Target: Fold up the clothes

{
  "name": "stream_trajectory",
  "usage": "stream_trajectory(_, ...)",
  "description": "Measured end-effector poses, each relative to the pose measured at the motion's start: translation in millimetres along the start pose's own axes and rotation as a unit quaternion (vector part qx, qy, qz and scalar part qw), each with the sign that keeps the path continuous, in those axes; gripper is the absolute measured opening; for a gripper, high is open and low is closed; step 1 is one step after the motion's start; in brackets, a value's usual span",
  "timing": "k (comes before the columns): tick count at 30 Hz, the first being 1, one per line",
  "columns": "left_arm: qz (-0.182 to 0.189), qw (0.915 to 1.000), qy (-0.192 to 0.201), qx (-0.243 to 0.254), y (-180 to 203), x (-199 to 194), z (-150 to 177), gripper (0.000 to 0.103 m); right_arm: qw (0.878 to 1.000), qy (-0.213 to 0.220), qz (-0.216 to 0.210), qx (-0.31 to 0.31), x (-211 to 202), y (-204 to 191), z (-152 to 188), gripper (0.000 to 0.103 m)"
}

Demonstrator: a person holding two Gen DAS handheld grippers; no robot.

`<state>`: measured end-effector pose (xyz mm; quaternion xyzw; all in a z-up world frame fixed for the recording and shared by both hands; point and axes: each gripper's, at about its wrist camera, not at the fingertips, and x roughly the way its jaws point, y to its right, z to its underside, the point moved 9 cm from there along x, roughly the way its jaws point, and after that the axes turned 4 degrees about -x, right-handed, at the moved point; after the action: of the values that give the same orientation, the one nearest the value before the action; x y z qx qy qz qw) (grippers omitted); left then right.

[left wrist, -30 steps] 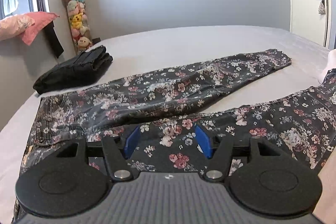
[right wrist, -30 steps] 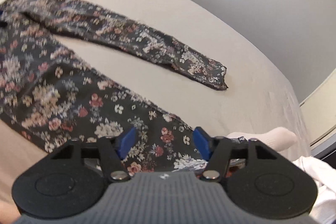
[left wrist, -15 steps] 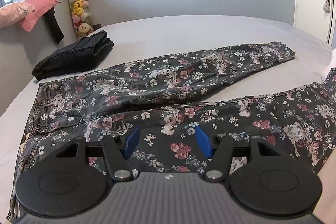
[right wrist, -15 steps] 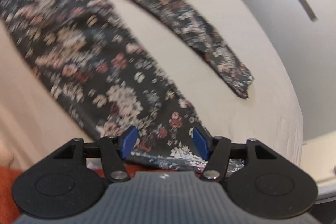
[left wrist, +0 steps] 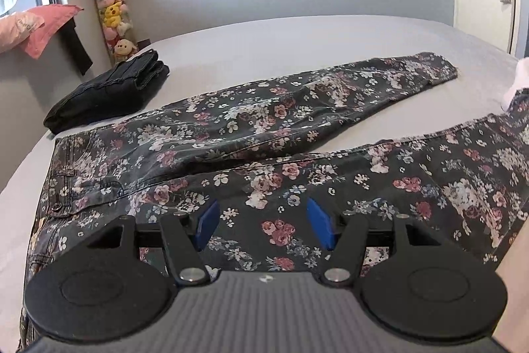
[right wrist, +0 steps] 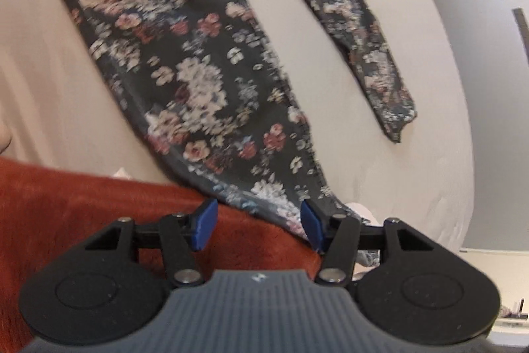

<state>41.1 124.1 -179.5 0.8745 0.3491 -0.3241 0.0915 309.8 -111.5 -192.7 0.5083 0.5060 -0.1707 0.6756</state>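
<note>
Floral trousers spread beneath open left claw, right claw at hem

left wrist: low over floral trousers, faces wall | right wrist: steeper, close | shared: both trouser legs

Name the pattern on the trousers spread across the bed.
Floral print on dark grey trousers; clearest in the left wrist view.

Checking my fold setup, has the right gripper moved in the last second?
Yes. The right gripper pulled back toward the near bed edge: the floral pants' far leg cuff sits farther off, and rust-red fabric now shows beneath.
</note>
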Motion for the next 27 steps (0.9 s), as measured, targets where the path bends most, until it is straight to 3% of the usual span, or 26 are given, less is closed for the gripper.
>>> stream_trajectory(9,-0.003,1.0,-0.009,0.0,-1,3,2,0.07,0.996,-0.058,0.044,-0.046,27,33,23,0.057)
stream_trajectory(13,-0.004,0.9999,-0.011,-0.001,-1,4,3,0.07,0.991,-0.092,0.06,-0.081,43,48,41,0.052)
stream_trajectory(16,-0.005,0.9999,-0.011,0.001,-1,4,3,0.07,0.988,-0.098,0.074,-0.098,54,55,44,0.037)
stream_trajectory(20,-0.006,0.9998,-0.013,0.012,0,3,2,0.07,0.989,-0.086,0.094,-0.076,51,66,43,0.011)
stream_trajectory(23,-0.002,0.9994,-0.019,0.028,4,1,3,0.07,0.989,-0.076,0.11,-0.06,48,74,42,0.004)
stream_trajectory(27,0.012,0.9972,-0.028,0.068,16,-4,5,0.07,0.989,-0.063,0.13,-0.038,44,85,41,0.004)
